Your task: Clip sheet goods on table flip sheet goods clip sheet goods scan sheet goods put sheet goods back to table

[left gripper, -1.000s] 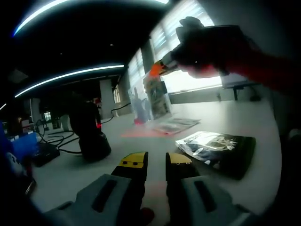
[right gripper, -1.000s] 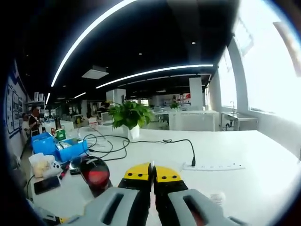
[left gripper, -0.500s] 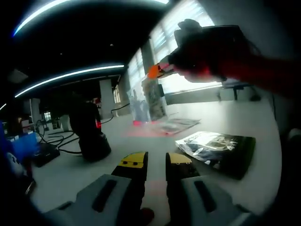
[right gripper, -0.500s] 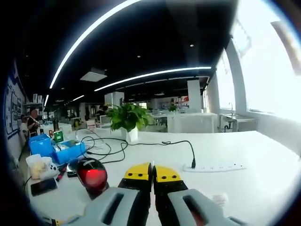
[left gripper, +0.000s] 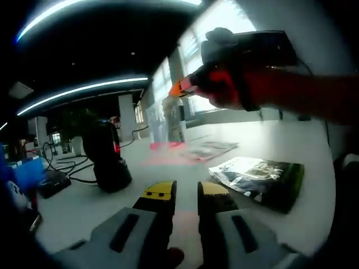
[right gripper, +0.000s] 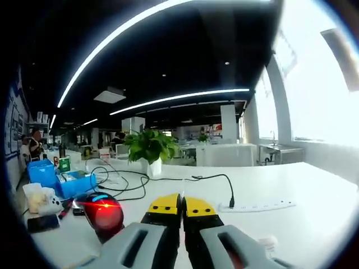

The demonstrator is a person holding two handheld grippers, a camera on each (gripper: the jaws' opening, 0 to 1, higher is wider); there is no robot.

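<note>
While pinching the sheet in the right claw, hold it flat facing the scanner; park narrow, empty left claw aside.

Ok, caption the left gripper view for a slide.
Right gripper holds a sheet pack up before the scanner; another pack lies on the table.

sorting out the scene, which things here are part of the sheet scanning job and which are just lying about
Job:
- clear sheet packet with a red bottom edge, hanging from the right gripper
- black barcode scanner with a red light
- dark foil packet
- flat printed packet

Lying about:
- potted green plant
- white power strip
- blue box
</note>
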